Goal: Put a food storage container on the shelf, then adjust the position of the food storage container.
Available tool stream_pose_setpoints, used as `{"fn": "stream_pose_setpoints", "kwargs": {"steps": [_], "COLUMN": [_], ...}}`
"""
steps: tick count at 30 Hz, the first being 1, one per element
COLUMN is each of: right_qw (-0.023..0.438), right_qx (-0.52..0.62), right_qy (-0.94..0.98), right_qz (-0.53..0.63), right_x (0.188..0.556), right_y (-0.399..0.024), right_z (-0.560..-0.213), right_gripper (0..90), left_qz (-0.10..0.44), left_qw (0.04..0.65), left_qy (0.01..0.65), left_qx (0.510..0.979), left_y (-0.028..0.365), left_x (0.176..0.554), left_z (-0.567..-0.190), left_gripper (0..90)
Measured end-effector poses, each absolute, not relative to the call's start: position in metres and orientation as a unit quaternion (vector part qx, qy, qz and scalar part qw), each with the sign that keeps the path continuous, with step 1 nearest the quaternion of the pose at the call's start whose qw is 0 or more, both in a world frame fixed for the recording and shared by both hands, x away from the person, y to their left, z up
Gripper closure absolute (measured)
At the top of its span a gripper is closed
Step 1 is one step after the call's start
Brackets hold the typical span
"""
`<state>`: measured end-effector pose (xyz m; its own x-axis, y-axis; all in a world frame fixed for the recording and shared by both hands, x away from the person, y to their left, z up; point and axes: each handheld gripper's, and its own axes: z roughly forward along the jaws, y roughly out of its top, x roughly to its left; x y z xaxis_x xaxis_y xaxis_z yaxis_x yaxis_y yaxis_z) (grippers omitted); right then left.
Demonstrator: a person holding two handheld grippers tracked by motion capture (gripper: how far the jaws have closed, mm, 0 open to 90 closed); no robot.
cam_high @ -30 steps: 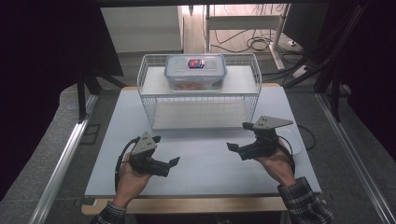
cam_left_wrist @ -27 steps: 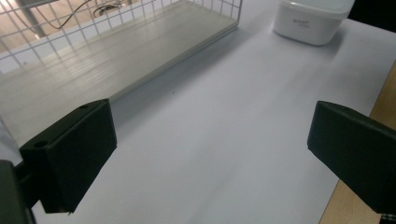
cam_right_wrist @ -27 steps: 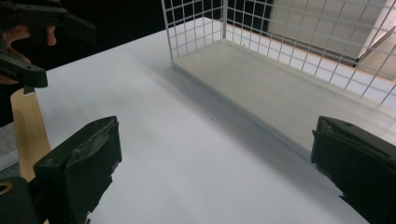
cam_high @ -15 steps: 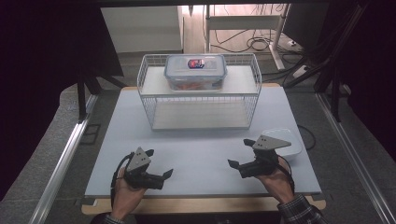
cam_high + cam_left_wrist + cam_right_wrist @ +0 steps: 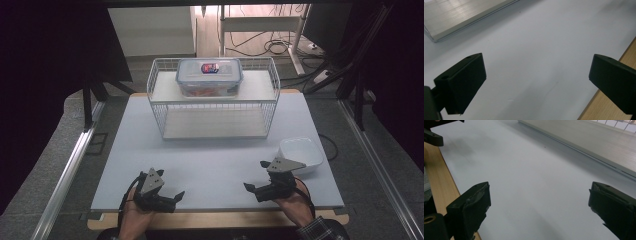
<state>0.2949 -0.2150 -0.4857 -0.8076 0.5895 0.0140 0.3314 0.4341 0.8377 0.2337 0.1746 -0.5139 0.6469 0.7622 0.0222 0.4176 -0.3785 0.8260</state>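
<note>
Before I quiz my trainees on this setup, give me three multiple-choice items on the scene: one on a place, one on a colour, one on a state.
1. Where does the lidded container stand?
A. on the wire rack's top shelf
B. on the table mat
C. in the bowl

2. What colour is the bowl?
A. red
B. white
C. black

3. How do the jaws of the left gripper stand?
A. shut on the bowl
B. shut on nothing
C. open, holding nothing

Answers: 1 A, the high view shows it on top of the wire rack. 2 B, it shows white beside the right gripper. 3 C, bare mat lies between the jaws.
</note>
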Motion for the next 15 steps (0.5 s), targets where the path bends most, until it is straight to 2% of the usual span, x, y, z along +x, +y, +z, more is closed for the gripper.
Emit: {"fn": "stream_pose_setpoints", "kwargs": {"steps": [5, 9, 15], "right_qw": [0.15, 0.161, 0.144], "right_qx": [0.291, 0.304, 0.338], "right_qy": [0.834, 0.833, 0.819], "right_qz": [0.444, 0.433, 0.441], "right_x": [0.298, 0.302, 0.307], "right_y": [-0.216, -0.218, -0.232], "right_z": [-0.488, -0.488, -0.475], "right_gripper": [0.2, 0.0, 16.0], "left_qz": [0.202, 0.198, 0.194], "left_qw": [0.429, 0.431, 0.442], "left_qy": [0.37, 0.376, 0.387], "left_qx": [0.799, 0.796, 0.786], "left_y": [0.177, 0.179, 0.183], "left_x": [0.235, 0.236, 0.237], "left_z": [-0.514, -0.515, -0.515], "left_gripper": [0.9, 0.9, 1.0]}}
